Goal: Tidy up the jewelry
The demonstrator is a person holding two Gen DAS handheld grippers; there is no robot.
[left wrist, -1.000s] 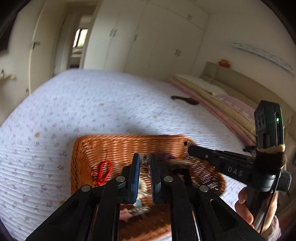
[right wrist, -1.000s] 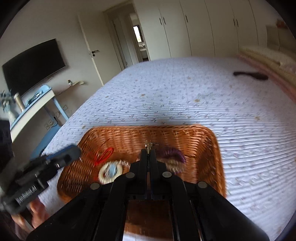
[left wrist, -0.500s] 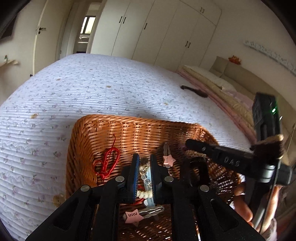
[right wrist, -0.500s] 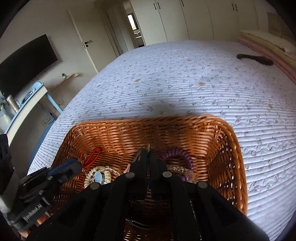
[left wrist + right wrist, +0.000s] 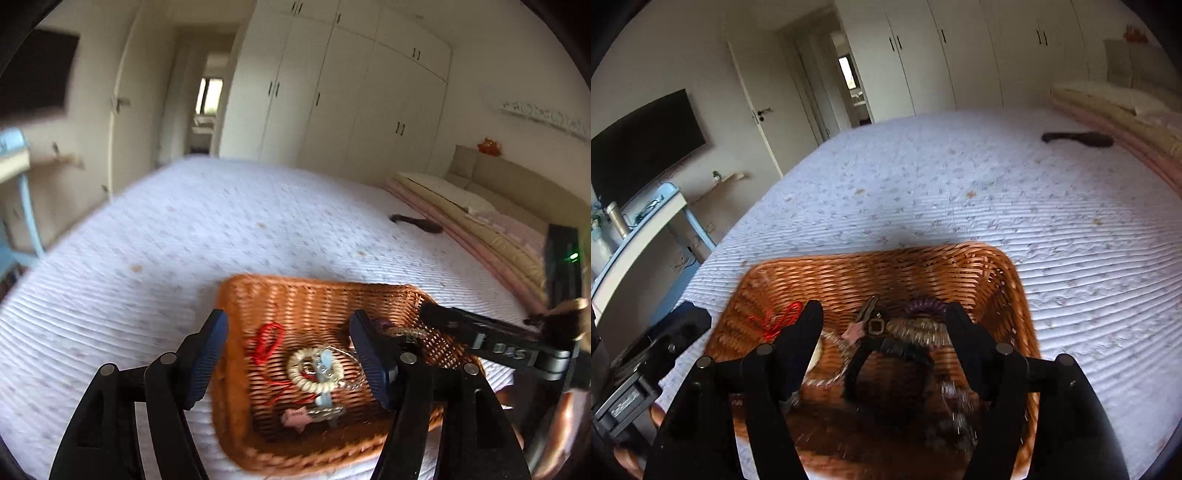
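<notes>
We held both tongs over the rectangular orange wicker basket [image 5: 280, 295] on the white quilted bed [image 5: 155, 266]. The left tongs [image 5: 288, 354] and right tongs [image 5: 882, 332] were opening, nothing pinched. The cream beaded bracelet [image 5: 314, 371] and red cord [image 5: 267, 341] lay inside the basket.

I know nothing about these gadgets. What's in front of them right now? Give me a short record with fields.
Setting: bed with pale quilted cover
Container: wicker basket on the bed
In basket: red cord, cream bead bracelet, pink star charm, purple coil hair tie
Left hand-held gripper: jaws opening, nothing gripped
Right hand-held gripper: jaws opening, nothing gripped
Also on bed: dark object near the pillows
</notes>
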